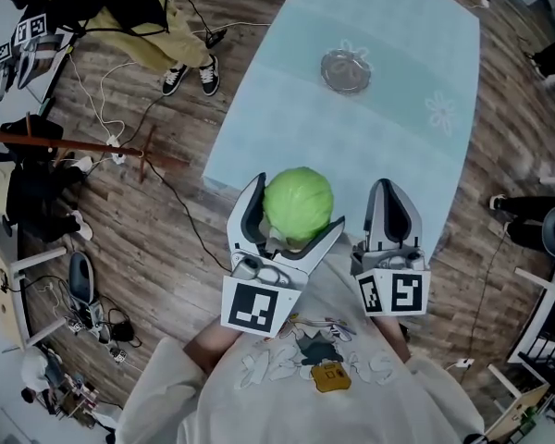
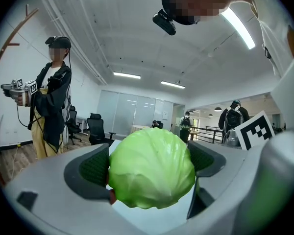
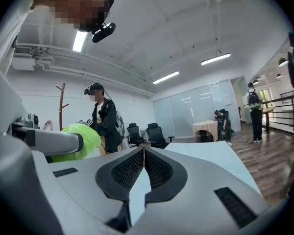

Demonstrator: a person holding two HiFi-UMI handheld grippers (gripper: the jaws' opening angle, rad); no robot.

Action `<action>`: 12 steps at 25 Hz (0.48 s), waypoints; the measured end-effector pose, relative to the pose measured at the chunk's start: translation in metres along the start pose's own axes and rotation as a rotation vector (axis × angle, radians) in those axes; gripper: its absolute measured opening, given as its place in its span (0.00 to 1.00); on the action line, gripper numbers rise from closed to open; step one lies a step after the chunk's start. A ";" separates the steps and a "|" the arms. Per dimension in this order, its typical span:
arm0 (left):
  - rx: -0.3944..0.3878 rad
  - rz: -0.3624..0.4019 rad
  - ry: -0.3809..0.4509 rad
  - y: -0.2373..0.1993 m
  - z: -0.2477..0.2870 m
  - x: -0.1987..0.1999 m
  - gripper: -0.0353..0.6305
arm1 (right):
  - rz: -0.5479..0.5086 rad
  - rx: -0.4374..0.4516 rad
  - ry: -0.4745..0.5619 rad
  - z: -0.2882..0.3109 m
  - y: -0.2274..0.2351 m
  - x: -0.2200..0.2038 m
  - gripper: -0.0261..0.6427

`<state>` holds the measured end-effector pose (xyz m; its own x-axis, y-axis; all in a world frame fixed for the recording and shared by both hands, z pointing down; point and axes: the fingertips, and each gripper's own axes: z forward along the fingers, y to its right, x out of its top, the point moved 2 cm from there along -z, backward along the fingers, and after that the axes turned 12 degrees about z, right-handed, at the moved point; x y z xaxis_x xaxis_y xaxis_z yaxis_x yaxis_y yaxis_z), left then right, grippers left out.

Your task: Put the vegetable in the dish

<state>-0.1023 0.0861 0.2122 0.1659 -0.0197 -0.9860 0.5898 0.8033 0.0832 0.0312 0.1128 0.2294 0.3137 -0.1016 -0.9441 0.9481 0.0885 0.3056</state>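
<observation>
Left tool (image 1: 297, 207) grips cabbage (image 2: 152, 168); dish (image 1: 326, 64) well apart on table (image 1: 388, 151).

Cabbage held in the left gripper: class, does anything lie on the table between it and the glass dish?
Nothing visible does. The left gripper holds the cabbage at the near end of the table; the glass dish sits toward its far end, with bare surface between. The right gripper, shut, is off to the side.

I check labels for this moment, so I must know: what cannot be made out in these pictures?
Dish: head view, too small to tell whether it holds anything; neither gripper view shows it.
Cabbage underside: head view, covered by the left gripper.
Table's near edge: head view, partly behind the right gripper.
</observation>
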 end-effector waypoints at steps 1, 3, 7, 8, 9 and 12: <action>0.000 0.004 -0.003 0.000 0.007 0.000 0.82 | -0.008 0.016 -0.011 0.007 0.003 -0.001 0.07; 0.005 -0.004 -0.007 -0.001 0.023 0.001 0.82 | -0.012 0.033 -0.026 0.018 0.011 0.000 0.08; 0.011 -0.011 -0.017 0.000 0.058 0.005 0.82 | 0.002 0.044 -0.039 0.037 0.036 0.007 0.07; 0.012 -0.011 -0.020 -0.001 0.067 0.005 0.82 | 0.008 0.047 -0.044 0.043 0.042 0.008 0.08; 0.013 -0.010 -0.023 -0.002 0.074 0.006 0.82 | 0.012 0.049 -0.049 0.049 0.047 0.008 0.07; 0.020 0.003 -0.037 -0.004 0.093 0.005 0.82 | 0.013 0.068 -0.072 0.060 0.058 0.008 0.07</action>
<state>-0.0308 0.0276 0.2206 0.1963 -0.0392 -0.9798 0.6047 0.7914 0.0895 0.0922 0.0573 0.2471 0.3268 -0.1716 -0.9294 0.9444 0.0231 0.3279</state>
